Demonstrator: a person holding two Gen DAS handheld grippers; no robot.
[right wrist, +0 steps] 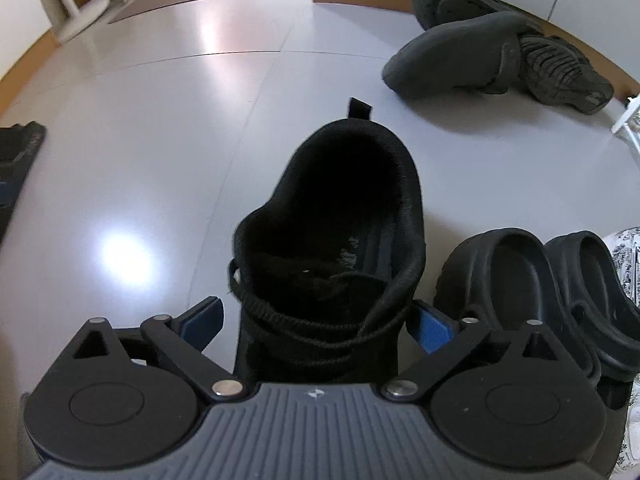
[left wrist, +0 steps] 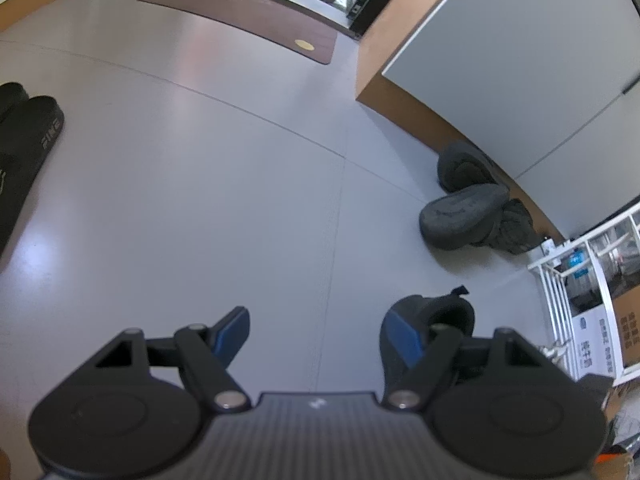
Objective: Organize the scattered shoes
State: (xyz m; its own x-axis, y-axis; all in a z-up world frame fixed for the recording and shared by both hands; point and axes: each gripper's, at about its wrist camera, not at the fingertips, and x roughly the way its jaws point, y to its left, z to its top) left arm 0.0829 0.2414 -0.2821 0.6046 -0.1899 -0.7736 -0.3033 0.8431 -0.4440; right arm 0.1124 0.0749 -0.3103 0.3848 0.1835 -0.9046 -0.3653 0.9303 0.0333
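The right hand-held gripper (right wrist: pixel 316 326) straddles the sneaker (right wrist: pixel 332 248) wide open, gripping nothing, so next likely closes; left hand-held gripper (left wrist: pixel 316 332) open, empty.

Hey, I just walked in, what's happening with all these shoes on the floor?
A person is tidying shoes with a handheld tool in each hand. The right tool stands open around a black sneaker sitting upright on the floor, its pads clear of the sides, beside a pair of black clogs. The left tool is open and empty over bare floor. A jumble of dark grey shoes lies by the cabinet, not yet sorted.
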